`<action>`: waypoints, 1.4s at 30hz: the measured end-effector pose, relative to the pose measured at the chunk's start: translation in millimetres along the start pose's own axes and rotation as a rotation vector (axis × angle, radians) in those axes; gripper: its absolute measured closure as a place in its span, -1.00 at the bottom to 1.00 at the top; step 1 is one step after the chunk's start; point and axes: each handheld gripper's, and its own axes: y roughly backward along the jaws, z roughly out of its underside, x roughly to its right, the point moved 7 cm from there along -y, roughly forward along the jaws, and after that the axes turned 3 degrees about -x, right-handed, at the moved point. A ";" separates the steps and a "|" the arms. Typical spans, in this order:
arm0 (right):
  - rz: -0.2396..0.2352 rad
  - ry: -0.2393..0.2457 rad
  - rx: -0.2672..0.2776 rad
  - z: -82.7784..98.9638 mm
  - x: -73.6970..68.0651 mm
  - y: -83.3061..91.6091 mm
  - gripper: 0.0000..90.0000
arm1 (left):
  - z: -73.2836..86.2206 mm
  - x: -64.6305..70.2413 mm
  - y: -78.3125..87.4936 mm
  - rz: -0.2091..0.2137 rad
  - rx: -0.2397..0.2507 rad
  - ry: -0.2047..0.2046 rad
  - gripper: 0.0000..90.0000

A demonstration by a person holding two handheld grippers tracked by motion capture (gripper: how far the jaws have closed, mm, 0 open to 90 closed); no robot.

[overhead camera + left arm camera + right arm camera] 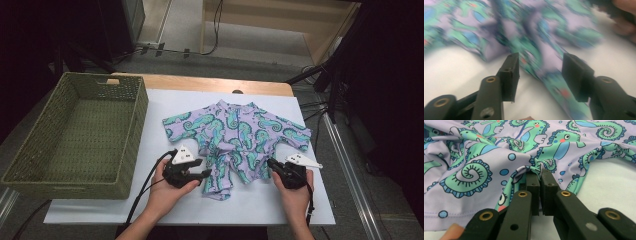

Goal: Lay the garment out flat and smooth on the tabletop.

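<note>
Right gripper view: my right gripper (540, 173) pinches the seahorse-print shirt's (499, 157) hem; my left gripper (540, 66) stands open astride its fabric, needing a squarer bite.

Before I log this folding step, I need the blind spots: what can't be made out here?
- Left gripper view: motion blur smears the seahorse shirt; whether its hem touches either open jaw is unclear.
- Right gripper view: the fabric pinched between the shut jaws is hidden by them.
- High view: the green basket's near corner inside is hidden by its own wall; the shirt's lower folds are too small to read.
</note>
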 end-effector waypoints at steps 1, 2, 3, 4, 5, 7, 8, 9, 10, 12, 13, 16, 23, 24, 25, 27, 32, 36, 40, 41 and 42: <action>-0.001 0.004 0.000 0.3 -0.1 0.2 0.89 | 5.1 6.3 -1.1 0.026 -0.012 -0.002 -0.08; -0.002 0.003 0.000 0.5 0.0 0.2 0.89 | 15.3 18.1 -8.4 0.031 -0.066 -0.039 -0.11; -0.004 0.001 0.001 0.6 0.0 0.2 0.89 | 15.3 18.1 -8.4 0.031 -0.066 -0.039 -0.12; -0.005 -0.004 0.000 1.0 -0.3 0.4 0.89 | 19.4 22.6 -12.8 0.021 -0.092 -0.063 -0.10; -0.006 -0.004 0.001 1.2 -0.8 0.8 0.89 | 24.3 27.8 -20.7 -0.007 -0.128 -0.090 0.03; -0.010 -0.001 0.003 1.4 -1.4 1.5 0.89 | 25.3 29.6 -23.1 -0.018 -0.138 -0.105 0.24; -0.015 0.002 0.006 2.2 -2.9 3.9 0.89 | 22.4 32.2 -23.2 0.002 -0.129 -0.119 0.68; -0.019 0.007 0.011 2.4 -3.4 5.5 0.89 | 18.6 32.4 -21.1 0.004 -0.116 -0.122 0.80; -0.019 0.007 0.011 2.4 -3.4 5.5 0.89 | 18.6 32.4 -21.1 0.004 -0.116 -0.122 0.87; -0.033 0.023 0.033 0.4 -4.8 11.3 0.89 | 6.6 30.7 -13.9 0.003 -0.080 -0.138 0.91; -0.032 0.022 0.039 -0.9 -4.5 13.4 0.89 | -1.2 29.1 -9.2 -0.006 -0.058 -0.145 0.91; -0.042 0.011 0.065 -5.7 -5.6 21.9 0.75 | -30.7 24.0 7.5 -0.023 0.010 -0.150 0.91; -0.226 0.112 0.181 -24.7 -46.9 57.5 0.25 | -48.5 23.4 19.6 -0.024 0.047 -0.159 0.91; -0.255 0.137 0.181 -25.2 -56.0 58.9 0.20 | -48.9 25.0 21.0 -0.018 0.054 -0.156 0.91; -0.281 0.162 0.170 -24.3 -65.1 59.3 0.15 | -47.7 29.9 23.4 -0.003 0.061 -0.159 0.91; -0.316 0.199 0.141 -20.2 -83.0 57.6 0.09 | -44.6 34.9 25.6 0.010 0.062 -0.165 0.91; -0.398 0.267 0.078 -4.3 -119.4 50.0 0.01 | -31.3 45.3 28.0 0.058 0.067 -0.142 0.91; -0.416 0.355 0.018 12.7 -141.9 41.0 -0.04 | -5.6 51.5 25.2 0.080 0.037 -0.131 0.91; -0.414 0.400 -0.026 24.4 -156.2 31.6 -0.09 | 6.8 49.2 26.5 0.090 0.027 -0.103 0.91; -0.357 0.430 -0.065 30.7 -162.0 22.7 -0.01 | 8.0 51.0 30.0 0.098 0.032 -0.103 0.91; -0.320 0.432 -0.070 31.8 -163.2 19.1 0.08 | 8.8 52.6 31.5 0.098 0.026 -0.117 0.91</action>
